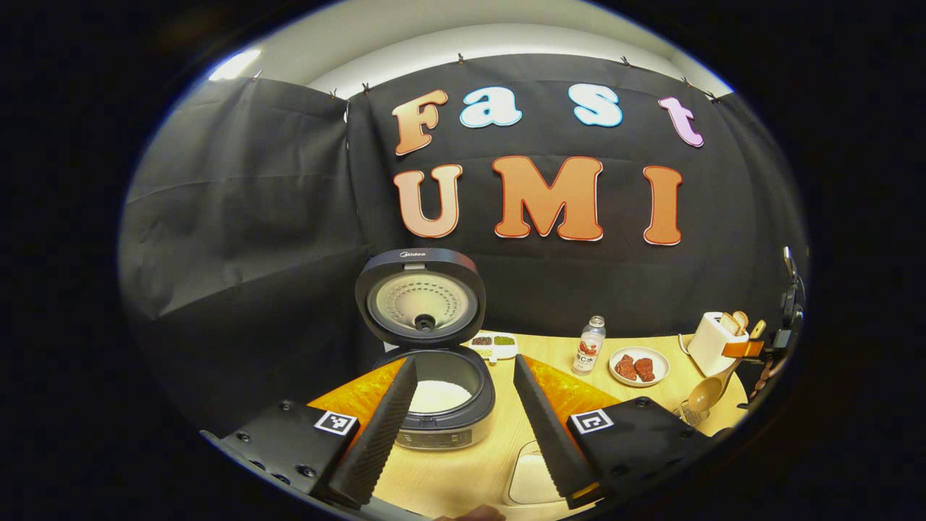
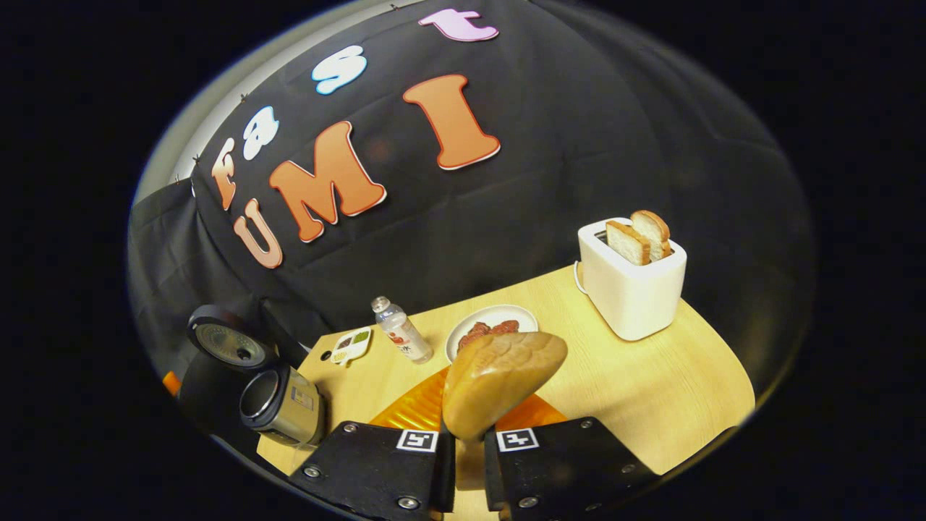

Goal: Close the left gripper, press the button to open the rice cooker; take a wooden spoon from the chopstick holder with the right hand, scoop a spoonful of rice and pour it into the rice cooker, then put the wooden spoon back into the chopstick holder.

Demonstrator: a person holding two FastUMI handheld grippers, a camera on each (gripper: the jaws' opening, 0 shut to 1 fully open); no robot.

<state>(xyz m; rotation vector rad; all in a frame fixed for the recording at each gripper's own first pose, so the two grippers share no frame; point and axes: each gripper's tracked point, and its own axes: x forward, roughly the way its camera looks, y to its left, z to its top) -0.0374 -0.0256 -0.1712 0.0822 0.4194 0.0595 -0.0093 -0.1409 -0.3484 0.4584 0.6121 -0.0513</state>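
Observation:
The rice cooker (image 1: 441, 412) stands open on the table, lid (image 1: 421, 304) upright, with white rice (image 1: 436, 396) in the pot. My left gripper (image 1: 463, 434) hovers just in front of it, open and holding nothing. At the far right, my right gripper (image 1: 785, 333) holds the wooden spoon (image 1: 707, 393) with its bowl hanging down over a clear holder (image 1: 691, 414). In the right gripper view my right gripper (image 2: 466, 443) is shut on the wooden spoon (image 2: 499, 380), whose bowl rises right before the camera. The rice cooker (image 2: 282, 404) lies off to the left.
A white container (image 1: 532, 477) sits near the front edge under my left gripper. Behind are a small sectioned dish (image 1: 493, 344), a bottle (image 1: 589, 346), a plate of meat (image 1: 638, 365) and a white toaster (image 1: 712, 340) with bread. The toaster (image 2: 633, 278) stands right of the spoon.

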